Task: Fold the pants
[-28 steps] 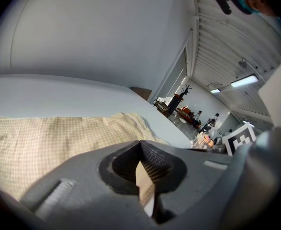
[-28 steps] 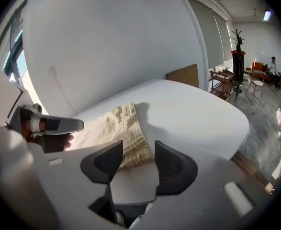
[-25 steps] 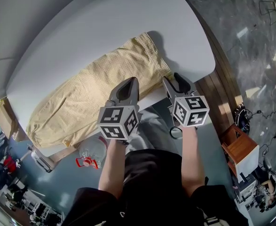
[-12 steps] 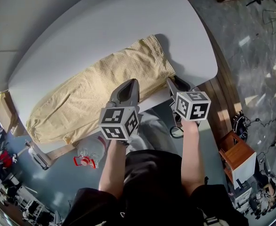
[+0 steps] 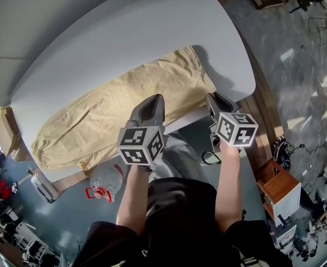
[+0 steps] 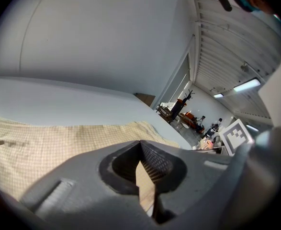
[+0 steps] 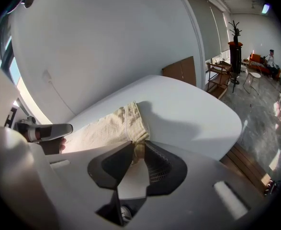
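On the near edge of the table [image 5: 152,32]: pants [image 5: 113,113], one item, pale yellow, laid flat.

Long axis: we log it as running from near left to far right, with one long edge along the table's near rim.

Left gripper [image 5: 154,99]: set on that near long edge, right of the middle of the pants. Its jaws are clenched, with a strip of the cloth nipped between them.

Right gripper [image 5: 214,98]: at the near corner of the right end, just beside the hemmed band. Its jaws have just been closing, and the bunched corner is now pinched between the tips.

Relation for the coming move: the cloth lies ahead of and to the left of both sets of fingers, and most of its length lies left of the left gripper. The right hand is nearer the end. We judge that a fold would carry this end leftward along the axis.

Pose: both forearms reach forward side by side, the grippers pitched down at the table edge, marker cubes facing up.
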